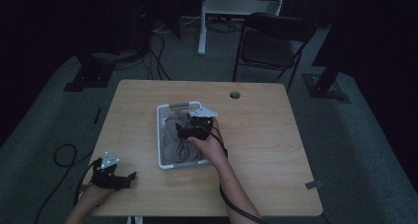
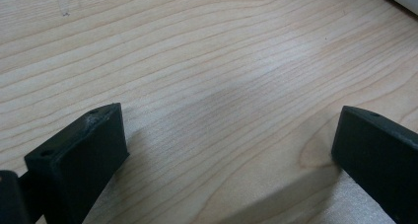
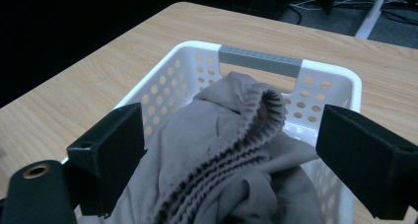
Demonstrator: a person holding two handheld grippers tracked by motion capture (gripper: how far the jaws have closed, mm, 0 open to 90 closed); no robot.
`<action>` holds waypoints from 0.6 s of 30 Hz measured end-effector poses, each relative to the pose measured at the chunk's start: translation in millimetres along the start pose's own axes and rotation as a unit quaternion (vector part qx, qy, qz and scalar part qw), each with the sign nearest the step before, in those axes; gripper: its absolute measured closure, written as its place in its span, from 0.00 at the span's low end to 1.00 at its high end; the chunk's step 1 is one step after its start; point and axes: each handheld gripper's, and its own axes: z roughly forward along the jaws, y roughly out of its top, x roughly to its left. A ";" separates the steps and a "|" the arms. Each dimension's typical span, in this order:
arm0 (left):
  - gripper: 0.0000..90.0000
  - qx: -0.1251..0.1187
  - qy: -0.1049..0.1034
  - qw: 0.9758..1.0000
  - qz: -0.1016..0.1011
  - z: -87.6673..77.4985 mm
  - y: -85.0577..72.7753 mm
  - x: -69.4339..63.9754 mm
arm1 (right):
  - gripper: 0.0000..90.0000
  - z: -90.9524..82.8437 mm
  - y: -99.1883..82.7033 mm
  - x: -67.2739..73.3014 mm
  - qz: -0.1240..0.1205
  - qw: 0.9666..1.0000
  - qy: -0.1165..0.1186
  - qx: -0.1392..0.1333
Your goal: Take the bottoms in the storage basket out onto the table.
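Right now the right claw [image 3: 231,150] hangs over the white perforated plastic basket [image 3: 340,81], its two black jaws spread wide on either side of the crumpled grey-brown garment with a ribbed, elasticated hem [image 3: 231,135] that fills that basket; nothing is pinched between them yet. From the high view the same right claw [image 1: 190,129] sits above the cloth [image 1: 172,142], and the basket [image 1: 160,135] stands near the middle of the light wooden table [image 1: 266,150], its grey handle bar [image 3: 260,60] on the far rim. The left claw [image 2: 229,150] is likewise spread wide, gripping nothing, with bare woodgrain [image 2: 197,61] between its jaws; in the high view it [image 1: 129,177] rests low at the table's near left corner, well apart from the basket. The work in hand looks like taking hold of the garment to lift it out. Several things could spoil that. If the jaws close on a single thin fold of the ribbed hem, the cloth may slide free as it rises (loose fabric gives little purchase). If they dip too deep, a jaw could catch the basket's wall or holes. And because nothing steadies the light basket, a snagged garment might drag or tip it rather than come away cleanly.
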 end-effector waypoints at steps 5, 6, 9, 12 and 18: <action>0.01 0.000 0.000 1.000 0.000 0.0 0.0 0.0 | 0.12 7.3 -0.9 4.5 0.007 1.000 -0.009 0.004; 0.01 0.000 0.000 1.000 0.001 0.0 0.0 0.1 | 0.12 8.9 -0.7 5.7 0.008 1.000 -0.015 0.003; 0.01 0.000 -0.001 1.000 0.002 -0.1 -0.1 0.4 | 0.12 13.8 -0.1 7.9 0.020 0.999 -0.031 -0.001; 0.01 0.000 -0.001 1.000 0.002 -0.1 -0.1 0.4 | 0.12 19.6 -1.6 10.4 0.026 0.999 -0.048 0.002; 0.01 0.000 -0.001 1.000 0.002 -0.1 -0.1 0.4 | 0.12 28.3 -8.1 12.2 0.037 0.997 -0.067 0.006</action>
